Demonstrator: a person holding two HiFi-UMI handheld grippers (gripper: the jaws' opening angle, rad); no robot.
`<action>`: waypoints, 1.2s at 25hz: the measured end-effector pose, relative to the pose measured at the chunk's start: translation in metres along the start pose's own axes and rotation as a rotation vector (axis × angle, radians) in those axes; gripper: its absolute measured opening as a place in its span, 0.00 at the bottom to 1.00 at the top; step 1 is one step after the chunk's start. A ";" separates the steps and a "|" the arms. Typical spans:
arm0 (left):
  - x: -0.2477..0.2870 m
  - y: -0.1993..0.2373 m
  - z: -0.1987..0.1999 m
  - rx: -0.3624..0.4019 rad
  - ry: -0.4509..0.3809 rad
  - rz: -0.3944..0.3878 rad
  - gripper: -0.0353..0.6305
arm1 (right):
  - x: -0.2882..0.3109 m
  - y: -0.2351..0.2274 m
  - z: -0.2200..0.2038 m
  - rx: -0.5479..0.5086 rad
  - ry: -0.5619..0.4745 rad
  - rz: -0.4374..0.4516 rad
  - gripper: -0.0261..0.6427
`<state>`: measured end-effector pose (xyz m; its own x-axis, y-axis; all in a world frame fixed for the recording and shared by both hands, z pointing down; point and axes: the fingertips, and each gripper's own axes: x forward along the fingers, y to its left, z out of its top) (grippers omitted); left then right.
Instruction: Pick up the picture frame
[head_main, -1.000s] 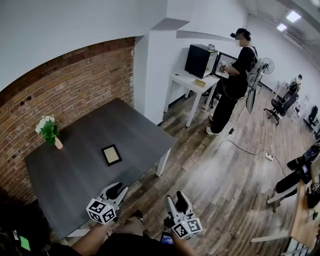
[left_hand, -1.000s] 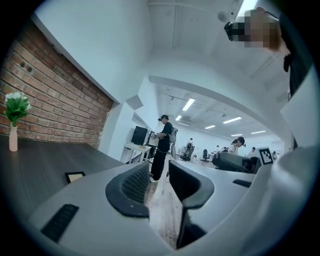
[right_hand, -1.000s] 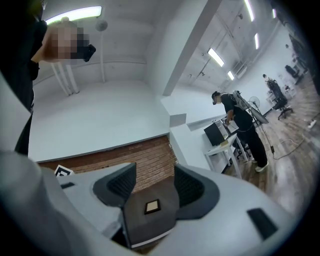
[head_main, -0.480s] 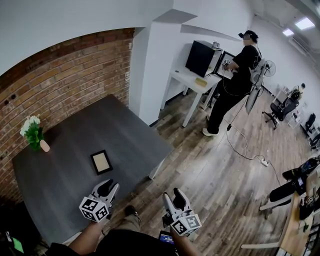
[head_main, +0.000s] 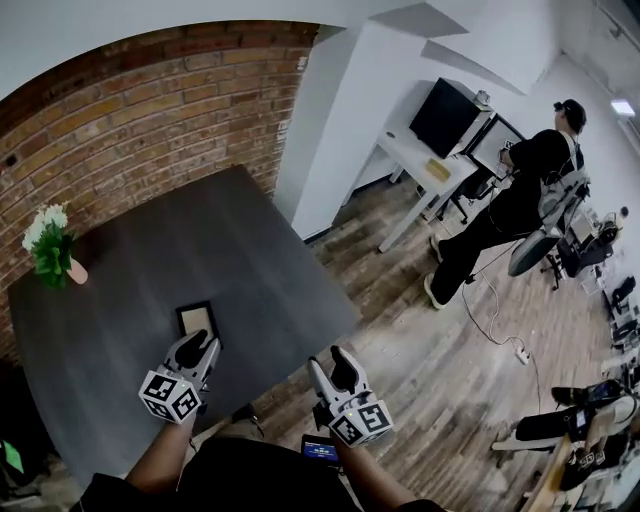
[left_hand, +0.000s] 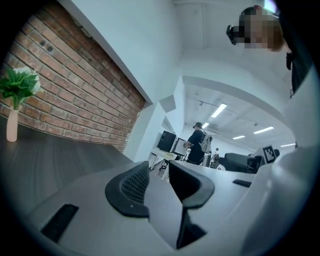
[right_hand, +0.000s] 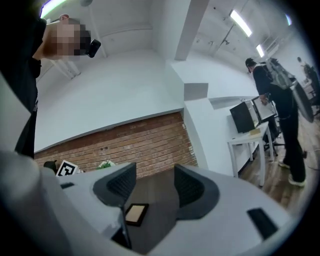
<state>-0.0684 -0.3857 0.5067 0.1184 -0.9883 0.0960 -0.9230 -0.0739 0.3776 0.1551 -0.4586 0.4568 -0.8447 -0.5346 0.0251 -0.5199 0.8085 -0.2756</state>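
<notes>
Picture frame (head_main: 197, 320): lies flat on the dark table (head_main: 110, 320), left of centre in the head view. It has a dark border and a pale middle. In the right gripper view it shows low between that gripper's jaws (right_hand: 135, 213), farther off on the tabletop.
Left gripper (head_main: 198, 345): lower left of the head view, tips just beside the frame's near edge. Its jaws are spread with nothing between them (left_hand: 159, 175).
Right gripper (head_main: 333, 365): lower centre, off the table's edge over the wooden floor (head_main: 420, 400). Its jaws are spread and grip nothing (right_hand: 155, 182).
Plant (head_main: 48, 240): in a small pink vase (left_hand: 11, 127) at the table's far left, near the brick wall (head_main: 150, 110).
Background: a person (head_main: 510, 205) stands at a white desk (head_main: 425, 165) with a black monitor (head_main: 447, 118), upper right.
</notes>
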 end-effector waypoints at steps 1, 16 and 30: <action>0.002 0.009 0.002 -0.003 -0.005 0.016 0.23 | 0.014 0.000 0.000 -0.004 0.007 0.020 0.40; -0.008 0.137 -0.008 -0.064 0.097 0.266 0.24 | 0.186 0.036 -0.065 0.086 0.239 0.335 0.40; -0.009 0.212 -0.091 -0.218 0.350 0.337 0.28 | 0.265 0.067 -0.219 0.195 0.627 0.416 0.40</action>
<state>-0.2323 -0.3800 0.6698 -0.0225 -0.8462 0.5324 -0.8380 0.3064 0.4515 -0.1309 -0.4923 0.6555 -0.9097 0.0893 0.4056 -0.1617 0.8234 -0.5440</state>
